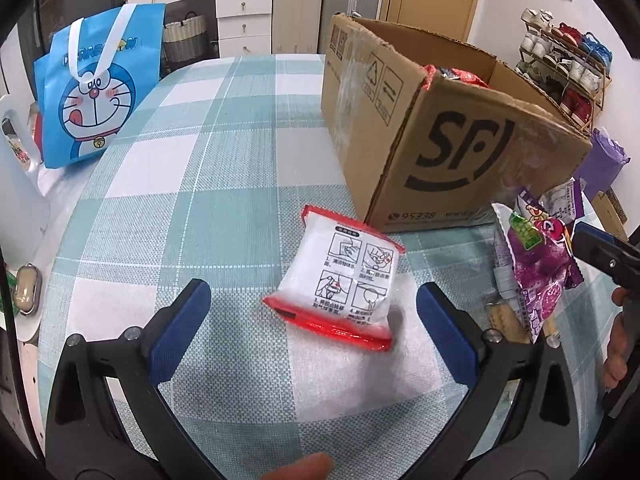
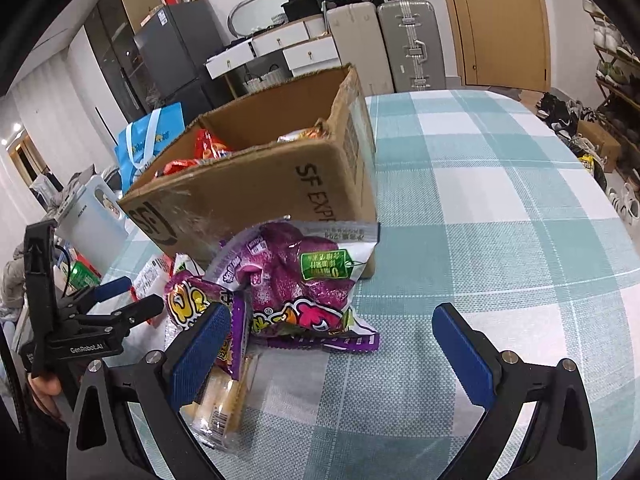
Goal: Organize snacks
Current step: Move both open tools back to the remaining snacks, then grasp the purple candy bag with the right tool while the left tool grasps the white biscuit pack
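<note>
Both grippers are open wide and hold nothing. Between the blue pads of the left gripper lies a white packet with red ends, flat on the checked tablecloth, not touching either pad. Right beside the left pad of the right gripper sits a pile of snacks: a clear pack of biscuits, then a purple bag on top of other packets. Behind the pile stands a big cardboard box, open on top, with red and orange snack bags inside. Farther back, on the left, stands a blue cartoon bag.
</note>
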A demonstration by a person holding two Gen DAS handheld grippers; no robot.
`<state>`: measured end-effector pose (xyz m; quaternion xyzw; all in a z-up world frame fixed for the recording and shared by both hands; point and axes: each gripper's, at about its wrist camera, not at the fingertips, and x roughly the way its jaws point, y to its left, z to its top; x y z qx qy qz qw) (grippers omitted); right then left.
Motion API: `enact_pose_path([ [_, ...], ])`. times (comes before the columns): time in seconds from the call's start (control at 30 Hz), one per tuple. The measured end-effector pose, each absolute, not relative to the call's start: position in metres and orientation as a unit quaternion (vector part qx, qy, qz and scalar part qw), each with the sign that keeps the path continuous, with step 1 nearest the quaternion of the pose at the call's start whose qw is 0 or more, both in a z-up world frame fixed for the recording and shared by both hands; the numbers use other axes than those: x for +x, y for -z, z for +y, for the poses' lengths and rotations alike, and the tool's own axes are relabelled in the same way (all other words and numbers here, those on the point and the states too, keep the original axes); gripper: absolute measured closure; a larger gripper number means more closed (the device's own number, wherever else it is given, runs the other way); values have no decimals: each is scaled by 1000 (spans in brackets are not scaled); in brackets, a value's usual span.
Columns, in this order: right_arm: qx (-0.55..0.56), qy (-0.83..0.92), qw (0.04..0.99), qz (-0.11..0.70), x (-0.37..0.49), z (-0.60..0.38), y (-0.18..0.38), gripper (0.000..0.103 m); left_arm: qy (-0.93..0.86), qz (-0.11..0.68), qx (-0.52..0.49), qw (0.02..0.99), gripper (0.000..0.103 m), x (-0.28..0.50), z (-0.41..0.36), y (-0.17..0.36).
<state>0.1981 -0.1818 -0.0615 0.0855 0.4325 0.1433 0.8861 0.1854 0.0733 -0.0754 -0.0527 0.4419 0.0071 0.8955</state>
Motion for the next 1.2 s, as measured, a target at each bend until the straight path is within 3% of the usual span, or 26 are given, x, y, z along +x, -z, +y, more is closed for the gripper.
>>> enact_pose_path([
  [0.67,30,-126,877,463,223,-161,81,1,-26,462,-27,886,0,192,67,83],
  [0.9,74,-140,878,452,223,-174,79,2,-26,462,-27,886,0,193,68,83],
  [1.0,78,-137,881,447,222,-178,77,26,-26,462,-27,886,0,193,68,83],
  [1.07,89,-151,877,447,220,-179,76,49,-26,463,-27,886,0,192,67,83],
  [1.1,96,-158,875,448,218,-180,75,52,-26,463,-27,886,0,193,68,83],
  [1.13,96,-157,876,445,215,-180,74,61,-26,463,-27,886,0,193,67,83],
  [1.2,87,-152,884,433,207,-180,70,61,-26,463,-27,886,0,193,67,83],
])
